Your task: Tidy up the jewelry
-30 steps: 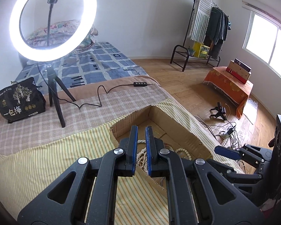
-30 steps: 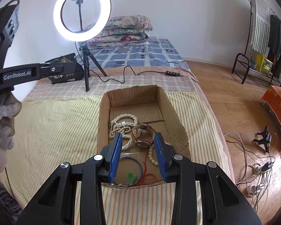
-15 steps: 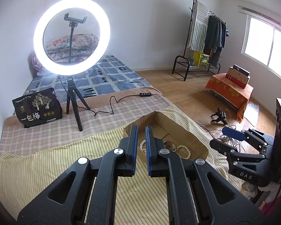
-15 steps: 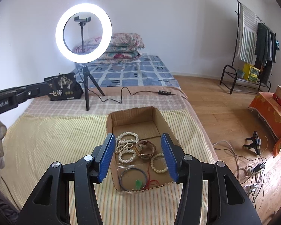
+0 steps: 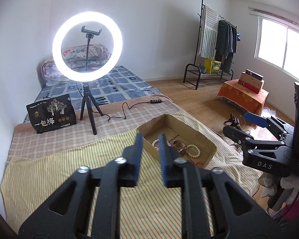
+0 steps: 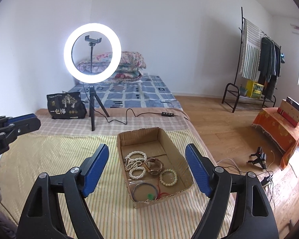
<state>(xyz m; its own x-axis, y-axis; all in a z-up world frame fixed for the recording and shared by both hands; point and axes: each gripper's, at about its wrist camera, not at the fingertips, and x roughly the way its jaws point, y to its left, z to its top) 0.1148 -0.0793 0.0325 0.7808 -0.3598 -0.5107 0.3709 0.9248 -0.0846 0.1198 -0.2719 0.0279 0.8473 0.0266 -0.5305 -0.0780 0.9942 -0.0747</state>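
An open cardboard box [image 6: 181, 157] lies on the striped bedcover and holds white bead bracelets [image 6: 135, 159], a brown watch [image 6: 154, 165], a pale bead bracelet [image 6: 168, 177], a blue bangle [image 6: 146, 191] and a green pendant on red cord [image 6: 151, 196]. The box also shows in the left wrist view [image 5: 197, 137]. My right gripper [image 6: 146, 161] is open wide and empty, held above and short of the box. My left gripper [image 5: 150, 139] is open a little and empty, above the cover left of the box.
A lit ring light on a tripod [image 6: 92, 52] stands behind the box with its cable [image 6: 129, 117] across the bed. A black bag [image 6: 64, 106] sits at the back left. Right of the bed are wooden floor, a clothes rack [image 6: 257, 63] and an orange-covered stand [image 6: 281, 131].
Both grippers have pulled back and up from the box. The right jaws opened much wider. The left jaws went from nearly shut to slightly open.
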